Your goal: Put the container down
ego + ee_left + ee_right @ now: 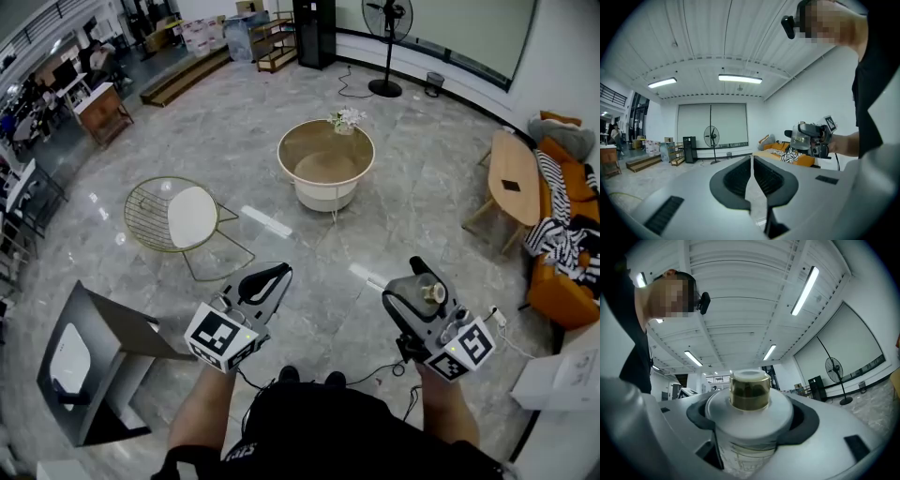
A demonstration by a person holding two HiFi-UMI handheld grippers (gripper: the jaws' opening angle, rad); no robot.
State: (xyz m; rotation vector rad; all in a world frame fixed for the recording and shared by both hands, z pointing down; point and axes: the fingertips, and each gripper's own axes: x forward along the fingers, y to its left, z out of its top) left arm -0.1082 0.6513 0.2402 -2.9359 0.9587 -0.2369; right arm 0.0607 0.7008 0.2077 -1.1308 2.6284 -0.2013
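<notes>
Two tools sit low in my head view, both in the air over the grey stone floor (328, 234). On the right tool (751, 423) the jaws stand wide and clamp the container (749, 392). Its pale printed body sits between the dark pads, and its white shoulder and olive-gold cap poke out past them. That puts the container at the lower right of the head view, off any surface. The left tool (751, 174) has its jaws pressed together with nothing between them, at the lower centre-left of that view.

Further out, a round worktop (314, 141) with a small bunch of flowers (346, 119) at its far edge stands in the upper middle. A wire chair (178, 214) is to its left and an orange sofa (561, 286) lies along the right edge.
</notes>
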